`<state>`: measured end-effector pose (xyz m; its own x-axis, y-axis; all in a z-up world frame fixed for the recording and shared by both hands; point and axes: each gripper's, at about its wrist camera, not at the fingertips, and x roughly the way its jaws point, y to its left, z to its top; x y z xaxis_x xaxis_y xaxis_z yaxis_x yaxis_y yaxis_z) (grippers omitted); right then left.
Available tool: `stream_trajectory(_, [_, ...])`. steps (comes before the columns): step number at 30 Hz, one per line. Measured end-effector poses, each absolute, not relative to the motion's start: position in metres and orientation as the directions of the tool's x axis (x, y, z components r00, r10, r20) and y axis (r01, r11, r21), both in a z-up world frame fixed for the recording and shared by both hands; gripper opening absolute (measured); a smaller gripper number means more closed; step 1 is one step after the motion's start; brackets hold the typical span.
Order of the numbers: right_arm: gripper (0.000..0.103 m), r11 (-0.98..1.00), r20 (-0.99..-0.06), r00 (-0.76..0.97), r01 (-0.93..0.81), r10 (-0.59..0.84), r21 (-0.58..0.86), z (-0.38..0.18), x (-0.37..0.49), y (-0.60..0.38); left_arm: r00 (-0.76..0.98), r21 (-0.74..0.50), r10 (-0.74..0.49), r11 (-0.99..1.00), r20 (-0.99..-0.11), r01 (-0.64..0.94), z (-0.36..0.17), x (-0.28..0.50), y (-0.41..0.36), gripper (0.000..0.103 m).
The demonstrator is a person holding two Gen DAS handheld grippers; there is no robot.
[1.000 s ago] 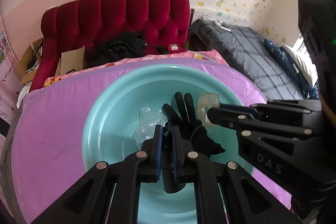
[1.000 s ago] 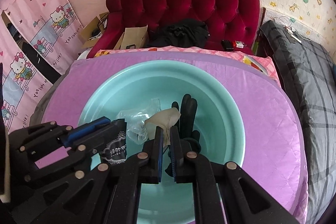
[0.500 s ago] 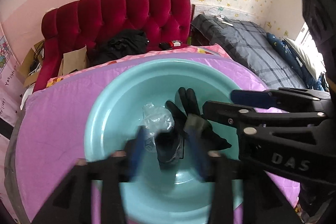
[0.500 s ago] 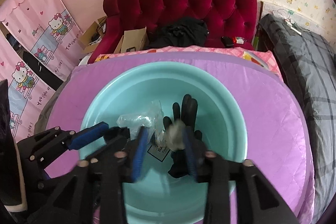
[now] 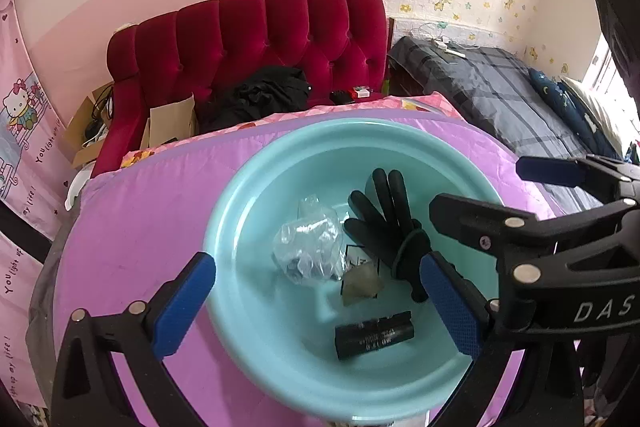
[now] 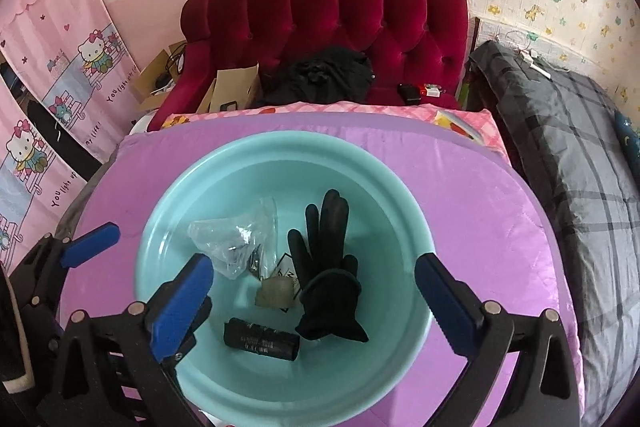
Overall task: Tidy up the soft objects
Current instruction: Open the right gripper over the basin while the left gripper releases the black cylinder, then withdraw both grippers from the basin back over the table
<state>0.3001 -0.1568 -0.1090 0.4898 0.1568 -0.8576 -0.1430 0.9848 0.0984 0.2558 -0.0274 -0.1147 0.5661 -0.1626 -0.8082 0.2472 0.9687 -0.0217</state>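
Note:
A teal basin [image 5: 248,211] [image 6: 160,227] sits on a purple quilted table. In it lie a black glove [image 5: 386,223] [image 6: 328,259], a crumpled clear plastic bag [image 5: 308,247] [image 6: 236,239], a small pale translucent piece [image 5: 360,285] [image 6: 276,293] and a black roll [image 5: 374,335] [image 6: 262,339]. My left gripper [image 5: 316,307] is open and empty above the basin's near side. My right gripper [image 6: 314,311] is open and empty over the basin; its arm also shows at the right of the left wrist view [image 5: 560,251].
A red tufted sofa [image 6: 340,35] stands behind the table with black clothing [image 6: 324,75] and a cardboard box [image 6: 232,87] on it. A grey plaid bed [image 6: 568,147] lies to the right. Pink cartoon curtains [image 6: 52,75] hang at the left.
Both grippers opened wide. The left one let go of the black roll and the right one let go of the pale piece; both now lie in the basin. Both grippers rose.

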Motion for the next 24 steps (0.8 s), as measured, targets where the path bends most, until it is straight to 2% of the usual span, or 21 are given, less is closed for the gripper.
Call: stream_trajectory(24, [0.103, 0.98, -0.856, 0.495, -0.19, 0.147, 0.058, -0.081, 0.21, -0.155, 0.576, -0.011, -0.13, 0.979, -0.807, 0.206, -0.095, 0.155, 0.0, 0.103])
